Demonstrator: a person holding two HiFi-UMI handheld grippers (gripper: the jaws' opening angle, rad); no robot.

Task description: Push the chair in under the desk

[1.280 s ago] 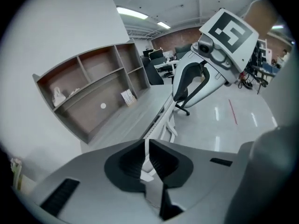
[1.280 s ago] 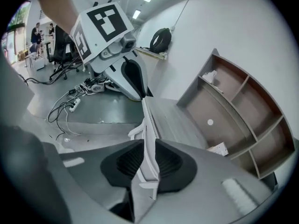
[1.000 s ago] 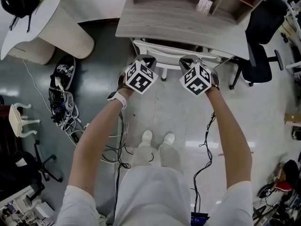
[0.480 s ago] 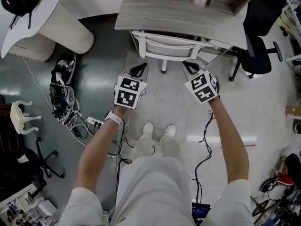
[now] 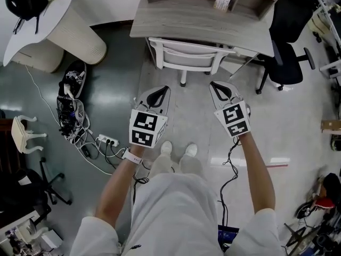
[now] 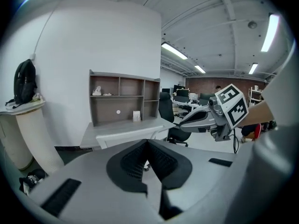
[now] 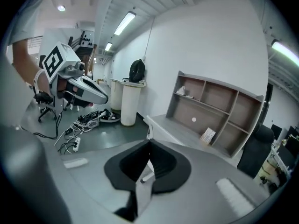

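Observation:
A white chair [image 5: 189, 55] stands tucked under the front edge of the grey wooden desk [image 5: 202, 17], its backrest toward me. My left gripper [image 5: 164, 89] is shut and empty, held over the floor well short of the chair. My right gripper [image 5: 214, 84] is shut too, with nothing in it, at about the same distance on the chair's right. In the left gripper view the shut left gripper [image 6: 148, 141] points at the desk [image 6: 121, 127] and the chair's backrest [image 6: 124, 135]. Through the right gripper view the shut right gripper [image 7: 149, 143] faces the desk [image 7: 184, 132] and its shelf unit [image 7: 215, 113].
A black office chair [image 5: 287, 52] stands right of the desk. A white ribbed cylinder [image 5: 72, 33] and a round white table [image 5: 32, 28] stand at the left, with a power strip and tangled cables [image 5: 85, 137] on the floor. My shoes [image 5: 178, 151] are just behind the grippers.
Both grippers have drawn back from the chair's backrest toward me and now hang apart from it. The chair sits further under the desk than a second ago.

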